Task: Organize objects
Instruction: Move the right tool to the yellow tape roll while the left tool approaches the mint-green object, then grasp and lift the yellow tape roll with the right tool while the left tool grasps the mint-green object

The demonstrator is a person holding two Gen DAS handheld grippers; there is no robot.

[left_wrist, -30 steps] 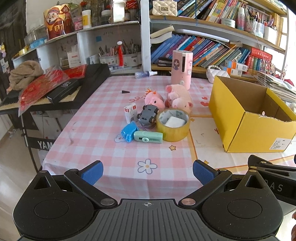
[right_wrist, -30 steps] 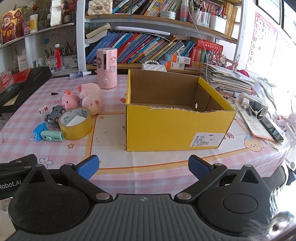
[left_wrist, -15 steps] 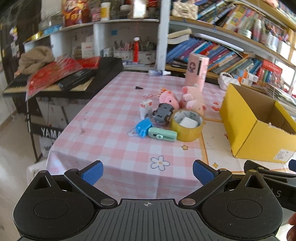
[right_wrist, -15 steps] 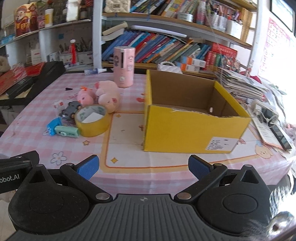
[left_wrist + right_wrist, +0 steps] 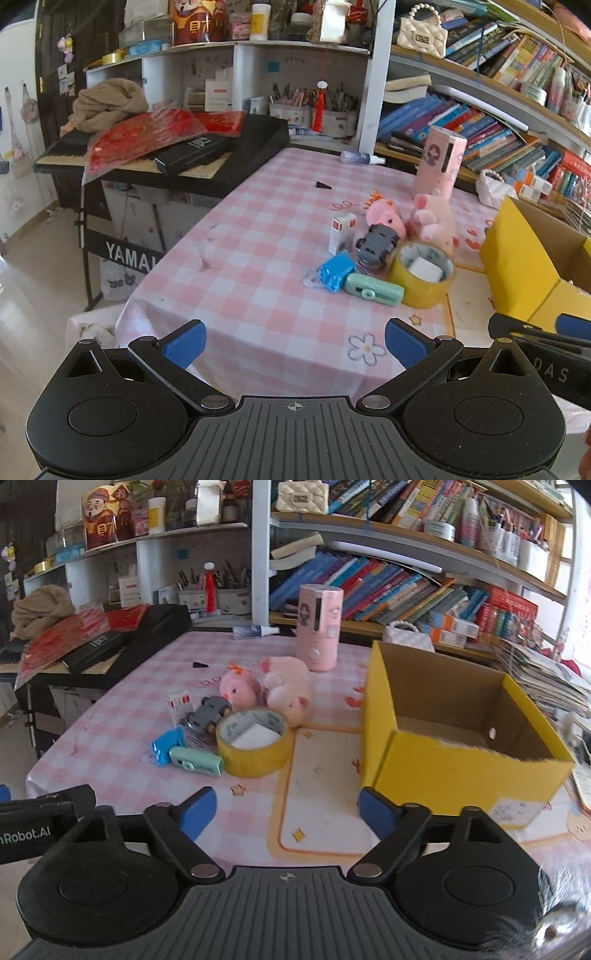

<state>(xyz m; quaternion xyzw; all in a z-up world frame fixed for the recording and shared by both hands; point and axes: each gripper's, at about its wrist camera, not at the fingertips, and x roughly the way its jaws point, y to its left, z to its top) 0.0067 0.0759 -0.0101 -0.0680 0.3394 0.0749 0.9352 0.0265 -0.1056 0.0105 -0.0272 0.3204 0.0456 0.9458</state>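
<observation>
A cluster of small objects sits mid-table: a yellow tape roll (image 5: 255, 742) (image 5: 421, 277), a mint green gadget (image 5: 195, 762) (image 5: 373, 290), a blue toy (image 5: 166, 744) (image 5: 334, 271), a grey toy car (image 5: 205, 714) (image 5: 376, 243), a small white-and-red box (image 5: 179, 701) (image 5: 341, 230) and two pink plush pigs (image 5: 284, 688) (image 5: 432, 219). An open, empty yellow cardboard box (image 5: 458, 723) (image 5: 528, 258) stands to their right. My left gripper (image 5: 293, 341) and right gripper (image 5: 286, 810) are both open and empty, near the table's front edge.
A pink cylinder (image 5: 319, 627) stands behind the pigs, a small spray bottle (image 5: 255, 630) at the table's back. A black keyboard (image 5: 177, 155) with red bags lies left of the table. Bookshelves (image 5: 406, 579) line the back. Papers (image 5: 546, 679) pile at the right.
Both grippers have swung left and pulled back slightly; the object cluster and yellow box have shifted right in both views. Nothing on the table has moved.
</observation>
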